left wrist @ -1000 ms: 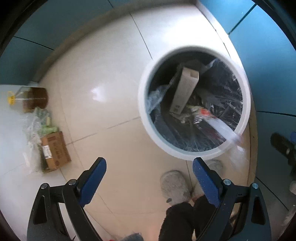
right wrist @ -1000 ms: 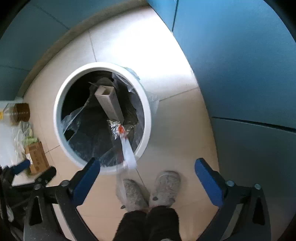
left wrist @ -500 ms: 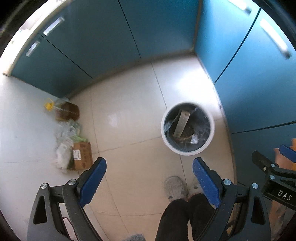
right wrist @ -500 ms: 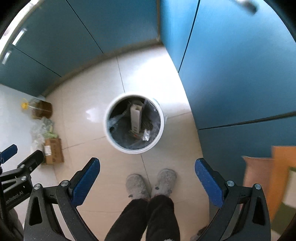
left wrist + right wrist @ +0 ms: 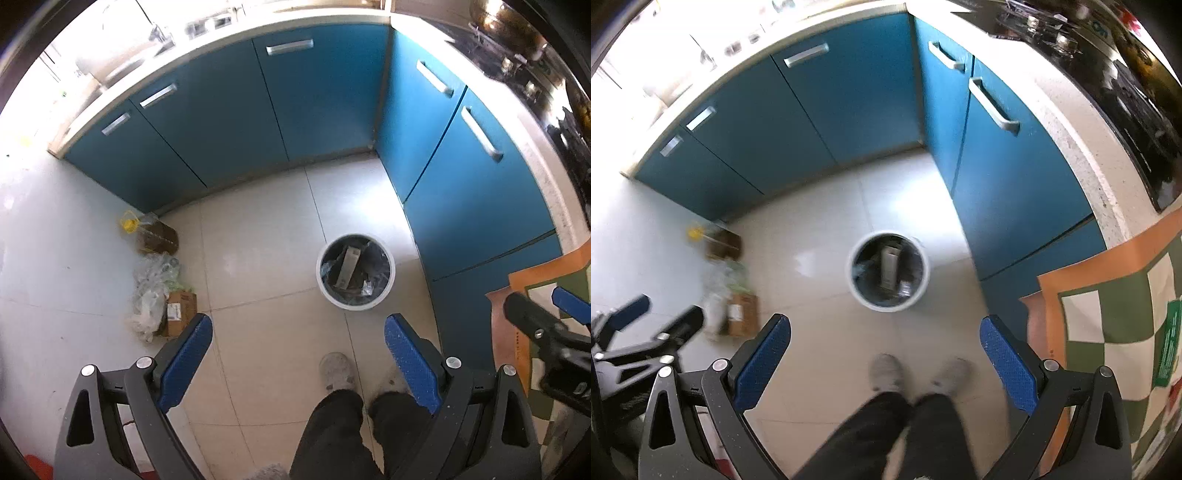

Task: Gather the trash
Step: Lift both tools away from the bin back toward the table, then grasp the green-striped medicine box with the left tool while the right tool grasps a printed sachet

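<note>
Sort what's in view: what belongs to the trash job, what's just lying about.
Job: trash bin, carton inside it, left tongs and right tongs, both open and empty.

Lying about: oil bottle, plastic bags, cardboard box, checkered cloth.

Blue cabinets [image 5: 229, 122] corner a pale tiled floor [image 5: 258, 229], seemingly sunlit

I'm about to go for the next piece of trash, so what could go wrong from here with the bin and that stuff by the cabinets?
1. The tall carton stands on end in the white trash bin, taking up much of the opening; further pieces may catch on it and land on the floor.
2. The plastic bags beside the cardboard box look flimsy and could slip from the left gripper or right gripper, both open.
3. The oil bottle might be mistaken for trash.
</note>
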The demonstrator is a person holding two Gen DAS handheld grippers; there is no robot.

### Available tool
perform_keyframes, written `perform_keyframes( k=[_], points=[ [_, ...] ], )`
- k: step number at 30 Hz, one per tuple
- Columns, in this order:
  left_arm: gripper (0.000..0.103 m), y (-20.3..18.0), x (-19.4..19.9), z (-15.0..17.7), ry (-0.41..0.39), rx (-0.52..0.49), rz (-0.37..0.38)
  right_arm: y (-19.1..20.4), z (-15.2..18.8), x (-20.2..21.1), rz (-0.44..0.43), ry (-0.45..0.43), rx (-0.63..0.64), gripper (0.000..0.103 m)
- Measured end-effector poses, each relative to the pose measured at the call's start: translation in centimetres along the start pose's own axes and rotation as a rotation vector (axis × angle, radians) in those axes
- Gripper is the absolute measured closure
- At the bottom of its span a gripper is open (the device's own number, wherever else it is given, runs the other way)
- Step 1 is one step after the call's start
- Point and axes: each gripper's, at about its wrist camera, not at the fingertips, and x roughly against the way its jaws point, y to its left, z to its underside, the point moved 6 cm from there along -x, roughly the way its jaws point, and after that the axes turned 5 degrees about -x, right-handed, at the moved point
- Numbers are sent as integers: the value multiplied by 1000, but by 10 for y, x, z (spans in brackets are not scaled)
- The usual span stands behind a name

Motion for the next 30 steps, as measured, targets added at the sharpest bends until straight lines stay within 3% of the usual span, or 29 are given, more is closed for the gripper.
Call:
perform_keyframes(
  k=[4, 8, 11, 14, 15, 20, 25, 30],
  points=[
    [8, -31, 44, -21, -90, -73, -42, -35, -9, 46, -70, -74, -142, 0],
    [8, -101, 80, -48, -169, -189, -25, -136, -7, 104, -56, -158, -374, 0],
    [8, -182, 95, -54, -154, -294, 56, -226, 14, 144, 19, -197, -540, 0],
    [8, -276, 100, -46, -101, -400, 165, -320, 51, 172, 105, -218, -707, 0],
    [8, -318, 95, -39, -55, -445, 216, -356, 70, 178, 139, -223, -775, 0],
    [8, -439, 71, -10, 147, -527, 337, -504, 162, 195, 277, -205, -1091, 0],
    [8, -503, 41, 3, 284, -516, 348, -577, 208, 178, 333, -156, -1216, 0],
    [9, -516, 26, 5, 314, -484, 312, -596, 203, 157, 347, -137, -1184, 2]
  ],
)
